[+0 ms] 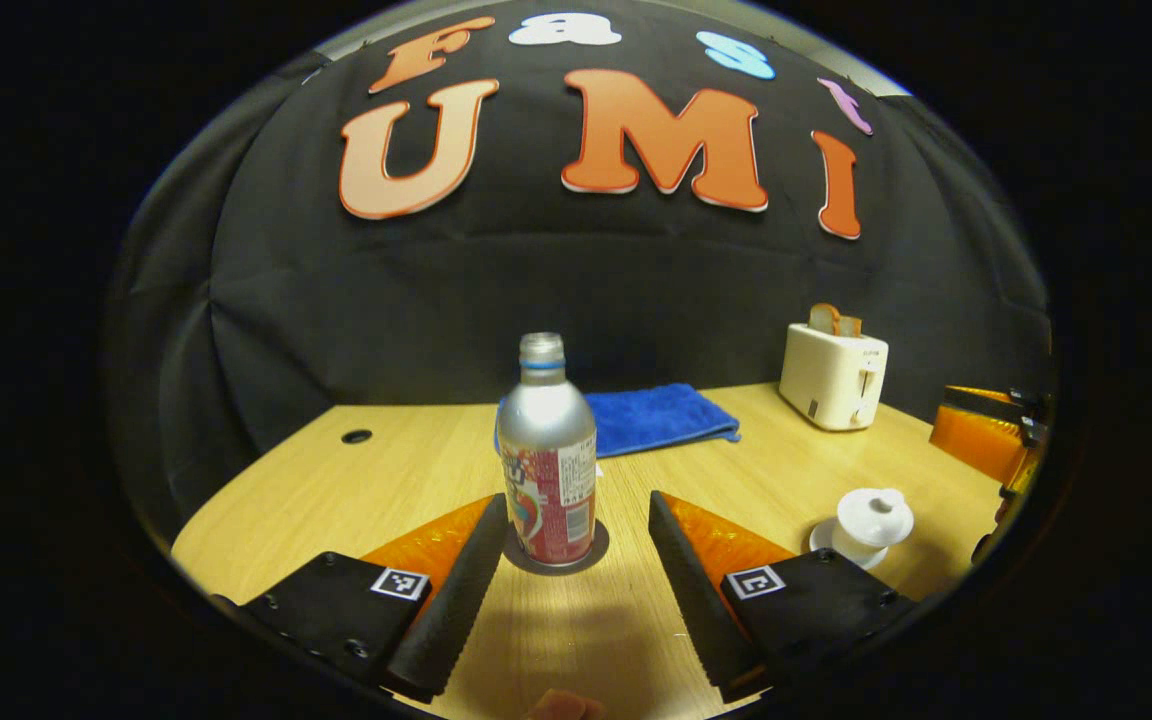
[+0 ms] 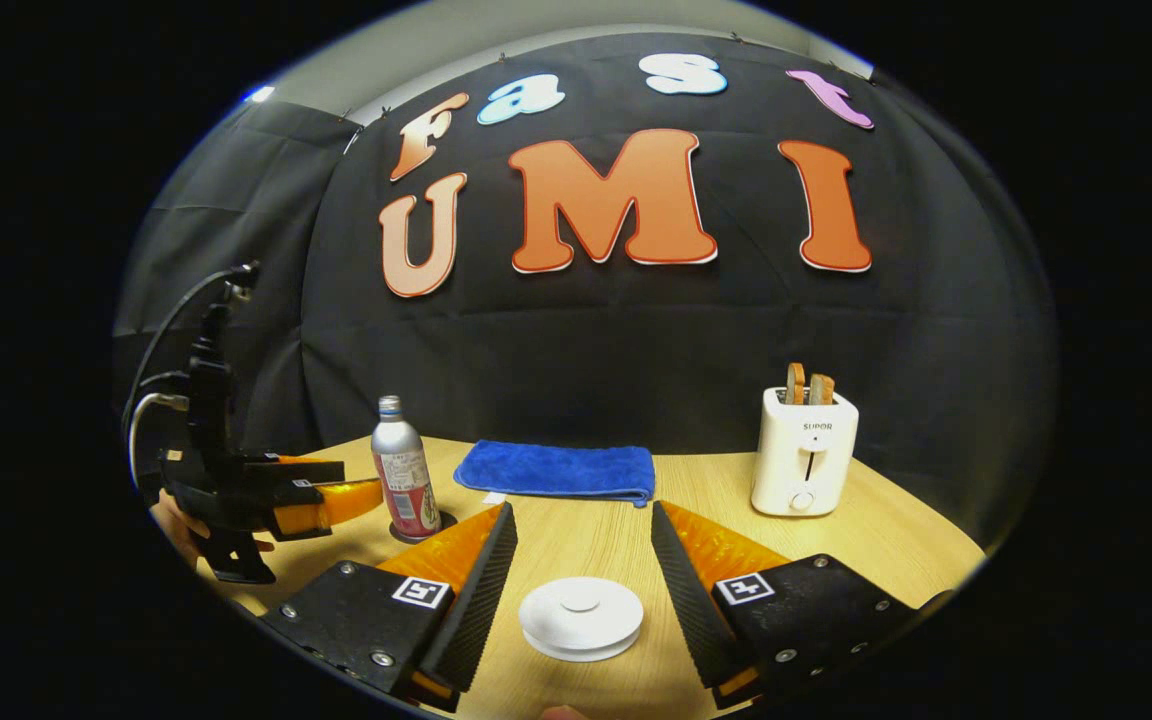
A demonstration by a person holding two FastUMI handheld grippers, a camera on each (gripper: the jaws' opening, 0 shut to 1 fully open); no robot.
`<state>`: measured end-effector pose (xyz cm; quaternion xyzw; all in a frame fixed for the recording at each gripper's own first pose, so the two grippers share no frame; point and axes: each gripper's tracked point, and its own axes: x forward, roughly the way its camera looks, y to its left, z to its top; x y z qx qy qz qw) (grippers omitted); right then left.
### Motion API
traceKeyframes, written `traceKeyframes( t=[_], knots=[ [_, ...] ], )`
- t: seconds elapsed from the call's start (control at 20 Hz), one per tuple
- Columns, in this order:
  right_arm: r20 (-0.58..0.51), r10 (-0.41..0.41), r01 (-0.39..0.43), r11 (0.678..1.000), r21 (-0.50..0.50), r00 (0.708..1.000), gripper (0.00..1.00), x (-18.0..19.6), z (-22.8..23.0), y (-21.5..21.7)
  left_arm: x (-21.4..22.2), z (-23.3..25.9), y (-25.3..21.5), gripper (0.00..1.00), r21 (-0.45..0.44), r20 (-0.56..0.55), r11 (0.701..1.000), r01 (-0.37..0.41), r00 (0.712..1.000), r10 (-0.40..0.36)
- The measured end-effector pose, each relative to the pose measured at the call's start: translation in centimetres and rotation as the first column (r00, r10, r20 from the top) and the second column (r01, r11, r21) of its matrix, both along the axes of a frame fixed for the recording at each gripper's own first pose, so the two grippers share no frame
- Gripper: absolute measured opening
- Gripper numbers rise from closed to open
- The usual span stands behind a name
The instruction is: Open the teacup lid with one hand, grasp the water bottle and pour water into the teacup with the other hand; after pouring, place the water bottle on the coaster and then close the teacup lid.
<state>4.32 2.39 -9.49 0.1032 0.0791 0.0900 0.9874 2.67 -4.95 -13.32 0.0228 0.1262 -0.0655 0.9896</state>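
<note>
On the wooden table (image 2: 576, 545): bottle upright on coaster, cup lidded.
Left gripper (image 1: 576, 545): spread wide either side of the water bottle (image 1: 546, 460), touching nothing.
Right gripper (image 2: 581, 575): wide apart, holding nothing, framing the lidded teacup (image 2: 581, 618).
Risk: tall narrow bottle likely to tip if one ribbed finger (image 1: 461, 580) strikes first; open neck would spill.
Risk, lid: smooth glazed lid, small flat knob, could slip from the pads.
Materials: brushed metal bottle with glossy label; white porcelain cup; dark round coaster (image 1: 591, 552); plush blue towel (image 2: 558, 468).
</note>
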Motion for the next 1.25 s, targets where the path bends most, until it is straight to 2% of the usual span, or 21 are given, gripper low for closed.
traceKeyframes(
  t=[0.1, 0.35, 0.55, 0.75, 0.95, 1.25],
  knots=[
    [-0.006, 0.010, -0.011, 1.000, -0.008, 1.000, 0.82, -0.3, 0.5, 0.6, -1.0, 2.5, -0.2, 0.92, -0.008, 0.073, 1.000, 0.014, 0.997, -0.013],
    [0.050, -0.005, 0.006, 1.000, -0.007, 0.999, 0.82, -0.9, 3.2, 1.2, -4.0, 6.9, 0.3, 0.92, -0.010, 0.203, 1.000, -0.025, 0.979, 0.027],
    [0.054, 0.006, -0.006, 1.000, -0.008, 0.999, 0.81, -1.3, 3.5, 2.3, -5.6, 7.2, 1.3, 0.96, 0.007, 0.226, 0.999, -0.047, 0.973, 0.044],
    [0.045, 0.004, -0.002, 0.999, -0.038, 0.999, 0.82, -1.6, 3.2, 2.5, -6.3, 6.9, 2.0, 0.96, -0.005, 0.221, 0.997, -0.079, 0.972, 0.078],
    [0.049, 0.004, -0.003, 1.000, -0.030, 0.999, 0.81, -1.8, 3.2, 2.8, -6.7, 6.7, 2.1, 0.98, 0.011, 0.236, 0.997, -0.078, 0.969, 0.073],
    [0.066, -0.042, 0.046, 0.998, -0.049, 0.997, 0.82, -1.8, 3.2, 1.6, -6.7, 6.5, 2.5, 0.98, 0.027, 0.244, 0.994, -0.102, 0.965, 0.093]
  ],
)
